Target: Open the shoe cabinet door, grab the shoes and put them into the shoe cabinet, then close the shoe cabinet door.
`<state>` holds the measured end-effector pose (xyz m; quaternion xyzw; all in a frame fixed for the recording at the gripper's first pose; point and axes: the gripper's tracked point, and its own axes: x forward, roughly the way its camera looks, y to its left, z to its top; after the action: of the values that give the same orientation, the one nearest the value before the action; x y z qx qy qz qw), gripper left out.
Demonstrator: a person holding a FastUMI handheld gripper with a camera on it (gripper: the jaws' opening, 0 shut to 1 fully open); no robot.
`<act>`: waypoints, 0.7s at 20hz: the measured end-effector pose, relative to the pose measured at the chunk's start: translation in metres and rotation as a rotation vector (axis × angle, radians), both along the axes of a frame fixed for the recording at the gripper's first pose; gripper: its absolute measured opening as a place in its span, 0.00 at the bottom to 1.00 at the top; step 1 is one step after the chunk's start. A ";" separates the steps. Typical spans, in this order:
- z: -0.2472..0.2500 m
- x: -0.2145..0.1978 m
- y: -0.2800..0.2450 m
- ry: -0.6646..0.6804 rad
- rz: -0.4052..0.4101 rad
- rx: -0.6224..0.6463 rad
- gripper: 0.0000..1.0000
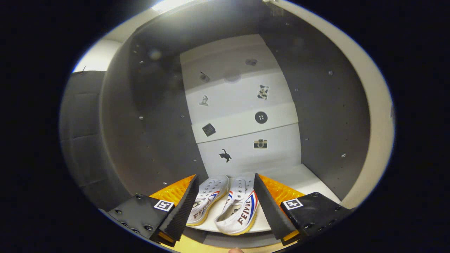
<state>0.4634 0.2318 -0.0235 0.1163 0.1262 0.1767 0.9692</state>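
- Two white shoes [225,205] lie side by side on the shoe cabinet [316,179] shelf, toes pointing inward, between the gripper [225,207] fingers.
- Fingers spread wide; whether the pads touch the shoes cannot be told.
- Small stickers [261,117] dot the white back panel.

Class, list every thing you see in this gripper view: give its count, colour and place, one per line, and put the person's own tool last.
shoes: two, white with red and blue stripes, side by side on the cabinet's floor, between the fingers.
shoe cabinet: one, dark grey side walls, white back panel and floor, around the shoes.
stickers: about eight, mostly black, scattered over the back panel.
gripper: one, black fingers on orange mounts, open, standing either side of the pair; whether the pads touch the shoes cannot be told.
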 end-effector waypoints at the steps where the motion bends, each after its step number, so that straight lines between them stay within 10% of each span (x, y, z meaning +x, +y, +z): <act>1: 0.011 -0.017 -0.001 -0.024 0.006 -0.017 0.97; 14: 0.115 -0.252 -0.046 -0.139 0.091 -0.020 0.97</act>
<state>0.2118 0.1856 0.0910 0.0880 0.0654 0.2269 0.9677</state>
